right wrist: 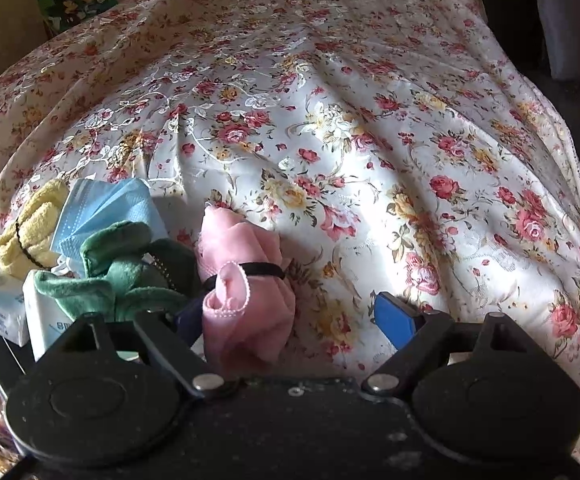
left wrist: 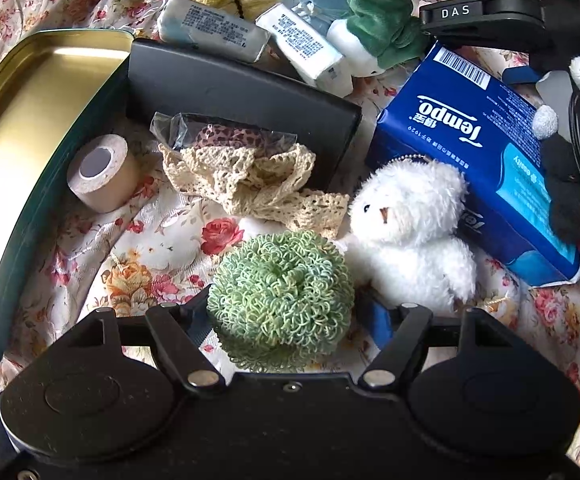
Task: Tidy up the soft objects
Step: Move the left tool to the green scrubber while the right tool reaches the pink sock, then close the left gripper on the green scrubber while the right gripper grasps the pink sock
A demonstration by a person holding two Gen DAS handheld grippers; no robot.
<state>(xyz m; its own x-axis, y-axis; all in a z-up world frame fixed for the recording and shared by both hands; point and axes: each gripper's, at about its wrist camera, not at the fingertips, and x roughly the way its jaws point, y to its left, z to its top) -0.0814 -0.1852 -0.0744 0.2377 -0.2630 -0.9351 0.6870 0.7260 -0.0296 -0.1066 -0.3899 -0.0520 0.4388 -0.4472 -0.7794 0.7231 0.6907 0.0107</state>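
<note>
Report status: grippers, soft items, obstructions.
Left gripper shut on green scrubber. Right gripper open around pink cloth bundle. White plush bear touching scrubber.

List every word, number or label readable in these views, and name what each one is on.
"DAS": on the black clamp at the top of the left wrist view.
"Tempo": brand on the blue tissue pack, seen upside down.
"1929": ends the small line under that brand; the characters before it are unclear.
Barcode on the blue tissue pack: digits too small.
White tissue packets: print too small.
Right wrist view: nothing readable.
</note>
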